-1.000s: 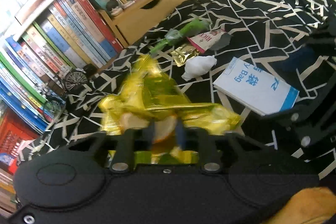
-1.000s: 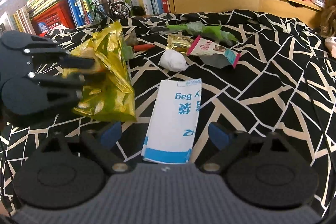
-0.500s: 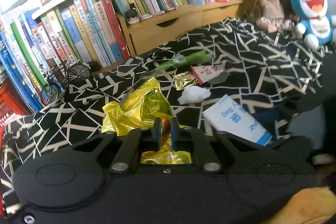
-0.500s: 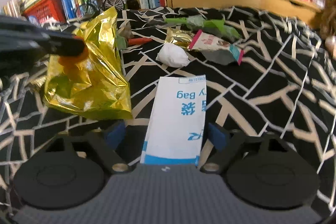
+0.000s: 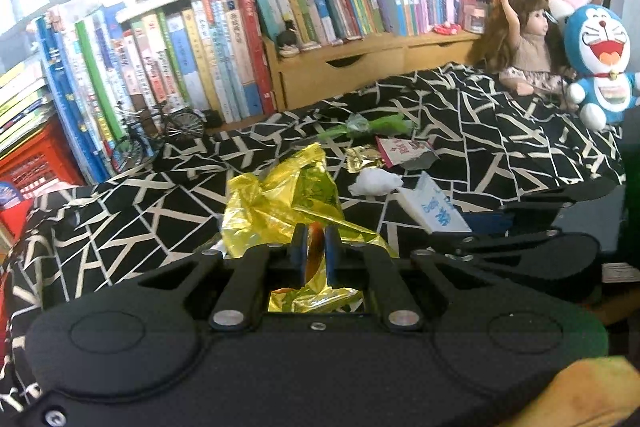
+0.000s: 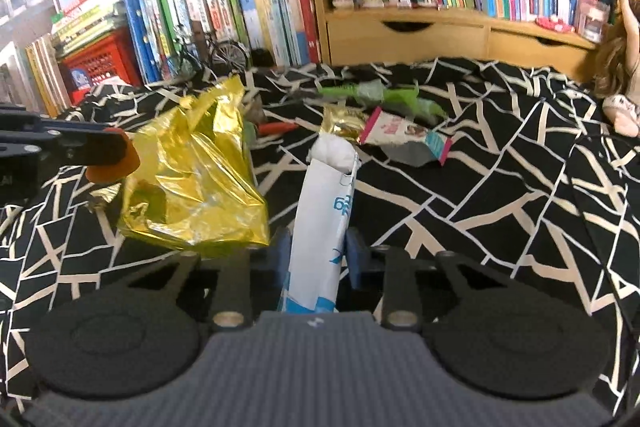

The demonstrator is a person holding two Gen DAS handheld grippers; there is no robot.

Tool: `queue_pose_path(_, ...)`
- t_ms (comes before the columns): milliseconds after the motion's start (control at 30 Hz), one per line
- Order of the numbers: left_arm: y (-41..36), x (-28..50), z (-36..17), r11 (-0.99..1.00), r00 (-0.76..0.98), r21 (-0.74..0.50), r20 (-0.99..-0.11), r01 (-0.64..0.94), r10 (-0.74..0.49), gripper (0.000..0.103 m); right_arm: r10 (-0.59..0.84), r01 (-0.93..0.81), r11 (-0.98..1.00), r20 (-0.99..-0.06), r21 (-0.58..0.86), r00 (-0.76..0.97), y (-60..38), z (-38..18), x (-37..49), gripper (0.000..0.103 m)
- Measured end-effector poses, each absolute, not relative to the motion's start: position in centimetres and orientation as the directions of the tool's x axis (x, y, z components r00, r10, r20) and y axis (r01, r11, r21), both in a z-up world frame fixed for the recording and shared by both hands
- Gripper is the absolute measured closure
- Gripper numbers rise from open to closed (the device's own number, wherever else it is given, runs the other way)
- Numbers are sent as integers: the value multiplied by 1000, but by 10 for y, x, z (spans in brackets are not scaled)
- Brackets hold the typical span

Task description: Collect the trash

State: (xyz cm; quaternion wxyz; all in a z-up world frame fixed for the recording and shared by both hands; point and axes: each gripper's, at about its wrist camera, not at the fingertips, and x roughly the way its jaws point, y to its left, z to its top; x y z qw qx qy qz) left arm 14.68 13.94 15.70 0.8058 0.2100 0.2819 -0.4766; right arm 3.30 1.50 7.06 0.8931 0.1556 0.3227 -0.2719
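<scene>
The crinkled gold foil bag (image 6: 192, 179) hangs above the black-and-white patterned cloth (image 6: 500, 187), pinched at its edge by the left gripper (image 5: 316, 251), whose jaws are nearly shut on it. Just right of the gold bag, the white paper bag with blue print (image 6: 324, 227) stands tilted upward, clamped between the narrowed jaws of the right gripper (image 6: 318, 259). Beyond the gold bag lie a crumpled white tissue (image 6: 332, 153), a pink snack wrapper (image 6: 404, 135) and green plastic scraps (image 6: 380, 95).
</scene>
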Motion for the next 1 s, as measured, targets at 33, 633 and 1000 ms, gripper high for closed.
queue_pose_path(33, 142, 146, 158, 465, 389, 63, -653, 883, -650, 95, -387, 585, 805, -657, 103, 648, 17, 73, 31, 70)
queue_pose_path(633, 243, 98, 194, 487, 423, 35, -549, 873, -721, 95, -424, 590, 791, -551, 161, 719, 90, 125, -17, 70)
queue_pose_path(1000, 322, 72, 207, 538, 471, 14, -503, 843, -725, 95, -425, 550, 822, -485, 145, 764, 162, 146, -34, 70)
